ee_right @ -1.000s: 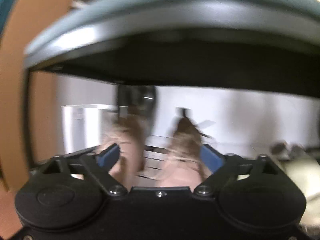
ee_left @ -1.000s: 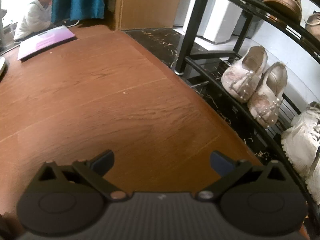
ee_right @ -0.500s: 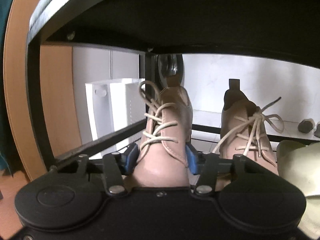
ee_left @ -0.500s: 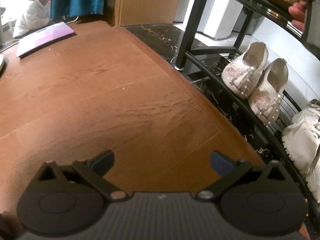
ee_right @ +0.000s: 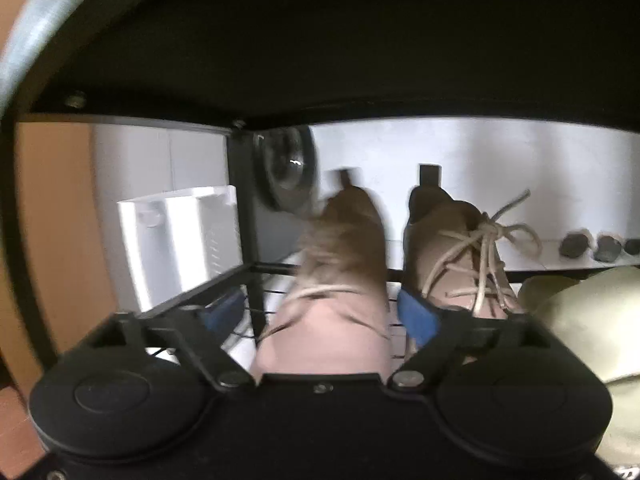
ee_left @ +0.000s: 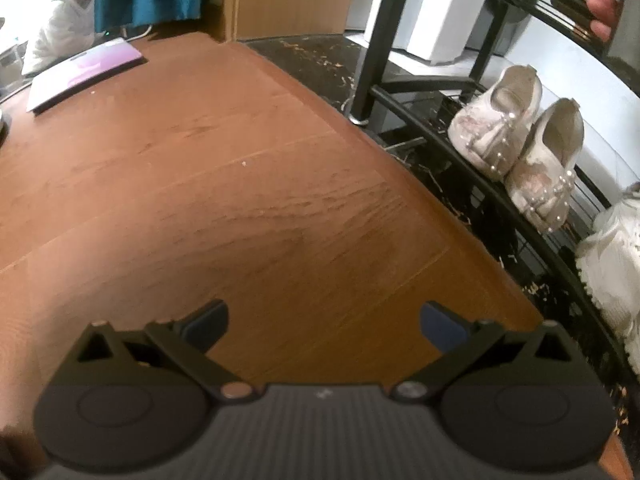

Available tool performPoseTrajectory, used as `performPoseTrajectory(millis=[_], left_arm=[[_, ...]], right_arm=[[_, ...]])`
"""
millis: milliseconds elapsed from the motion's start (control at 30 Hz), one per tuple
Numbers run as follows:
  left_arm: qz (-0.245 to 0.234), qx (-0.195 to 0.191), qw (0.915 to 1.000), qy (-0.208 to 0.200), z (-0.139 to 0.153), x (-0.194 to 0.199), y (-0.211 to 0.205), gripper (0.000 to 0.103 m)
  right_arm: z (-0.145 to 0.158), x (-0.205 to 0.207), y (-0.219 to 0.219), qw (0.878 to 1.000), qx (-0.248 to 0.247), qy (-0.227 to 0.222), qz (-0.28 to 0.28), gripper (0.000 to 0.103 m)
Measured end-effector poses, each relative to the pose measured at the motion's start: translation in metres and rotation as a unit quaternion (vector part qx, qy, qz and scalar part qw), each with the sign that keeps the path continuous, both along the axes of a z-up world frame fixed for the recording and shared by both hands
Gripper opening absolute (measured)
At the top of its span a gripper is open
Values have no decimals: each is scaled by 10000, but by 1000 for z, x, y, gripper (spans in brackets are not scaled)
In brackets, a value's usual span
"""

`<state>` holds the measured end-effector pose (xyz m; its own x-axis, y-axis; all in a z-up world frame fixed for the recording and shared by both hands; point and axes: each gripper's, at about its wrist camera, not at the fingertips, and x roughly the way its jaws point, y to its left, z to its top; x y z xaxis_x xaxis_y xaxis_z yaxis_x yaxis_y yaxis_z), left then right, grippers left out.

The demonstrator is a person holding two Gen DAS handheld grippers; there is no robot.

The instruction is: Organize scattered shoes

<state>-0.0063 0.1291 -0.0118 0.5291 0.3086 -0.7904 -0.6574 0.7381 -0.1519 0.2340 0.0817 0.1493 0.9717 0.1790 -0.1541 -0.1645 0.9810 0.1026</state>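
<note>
In the right wrist view a tan lace-up boot (ee_right: 340,248) stands on the black wire rack shelf (ee_right: 256,268), blurred, beside its twin (ee_right: 448,248). My right gripper (ee_right: 320,312) reaches under the upper shelf. Its jaws are opening with the left boot's toe between them, and the blue pads (ee_right: 416,316) stand clear of the leather. In the left wrist view my left gripper (ee_left: 324,322) hangs open over the wooden floor (ee_left: 240,184), with nothing between its fingers.
On the lower shelf sit two white beaded flats (ee_left: 496,128) (ee_left: 548,168) and a white sneaker (ee_left: 612,264). A pale shoe (ee_right: 580,308) lies right of the boots. A hand (ee_left: 600,12) shows at the upper rack rail. A purple-white board (ee_left: 84,68) and a seated person (ee_left: 64,36) are far left.
Half a second ago my right gripper was shut on the left tan boot; its jaws have now spread and let it go on the shelf. The left gripper has stayed put.
</note>
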Motion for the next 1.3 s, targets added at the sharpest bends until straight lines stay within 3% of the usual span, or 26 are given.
performPoseTrajectory(millis=[67,167,233,333,467,633,733,867,1067,1300], left_arm=[[-44,-84,10000,-17,0,1,0,102],[-141,-642,9978,-122,0,2,3,102],[-334,-735,9967,-102,0,4,-1,102],[-611,-604,9963,-88,2,5,-11,102],[-871,-380,9954,-156,9,3,-24,102],[-1166,63,9927,-296,24,-4,-40,102],[-1273,141,9913,-291,35,-10,-45,102],[-1506,390,9874,-275,55,-22,-55,102],[-2059,815,9746,-331,89,-46,-79,102],[-2596,633,9624,-481,111,-76,-96,102]], right_arm=[[-1,-27,-7,9997,124,-159,102,101],[1,-75,-31,9993,217,-94,278,103],[4,-109,-54,9993,199,10,329,103],[7,-165,-104,9991,-4,407,80,103],[-3,-198,-156,9908,-116,1285,-420,103],[-15,-247,-203,9713,306,2226,-784,103],[-17,-267,-224,9636,491,2558,-604,103],[-19,-295,-248,9508,823,2850,-895,103],[-10,-354,-261,9730,507,2067,-888,103],[-37,-390,-260,9874,-41,909,-1292,103]])
